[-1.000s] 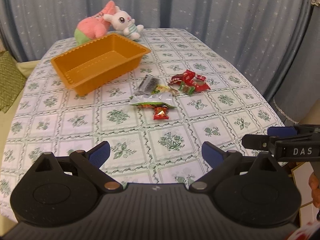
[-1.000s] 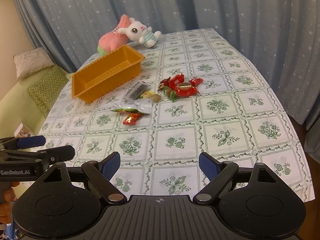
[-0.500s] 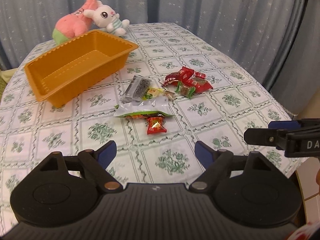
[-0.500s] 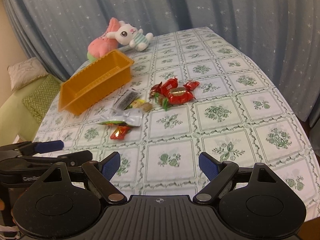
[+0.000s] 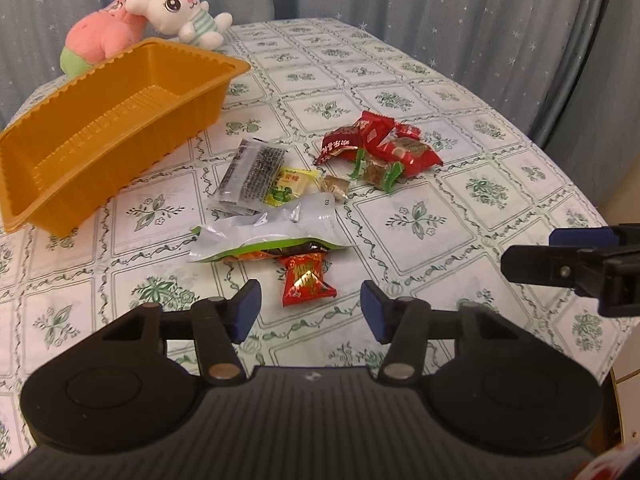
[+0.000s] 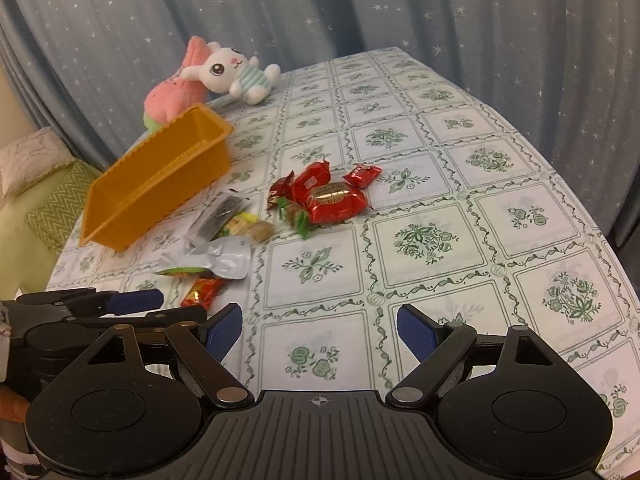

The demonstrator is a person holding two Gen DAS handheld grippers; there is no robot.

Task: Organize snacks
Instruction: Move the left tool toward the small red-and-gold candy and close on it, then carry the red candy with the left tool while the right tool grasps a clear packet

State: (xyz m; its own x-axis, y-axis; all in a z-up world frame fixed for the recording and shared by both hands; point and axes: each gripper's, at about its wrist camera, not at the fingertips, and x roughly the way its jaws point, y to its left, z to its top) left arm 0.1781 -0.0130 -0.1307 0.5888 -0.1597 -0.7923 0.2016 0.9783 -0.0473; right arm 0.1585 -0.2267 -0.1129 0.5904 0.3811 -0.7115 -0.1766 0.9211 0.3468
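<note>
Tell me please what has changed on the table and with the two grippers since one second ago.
Both grippers have come forward and down toward the snacks. The left gripper now frames the small red snack packet; its jaws have just been closing, but the pads do not touch it yet. The right gripper stays open and empty. The snacks, the orange tray and the plush toys have not moved.

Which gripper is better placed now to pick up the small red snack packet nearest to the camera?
Left. The small red packet lies just ahead of the left gripper, framed between its open, closing fingers. The right gripper faces bare tablecloth.
</note>
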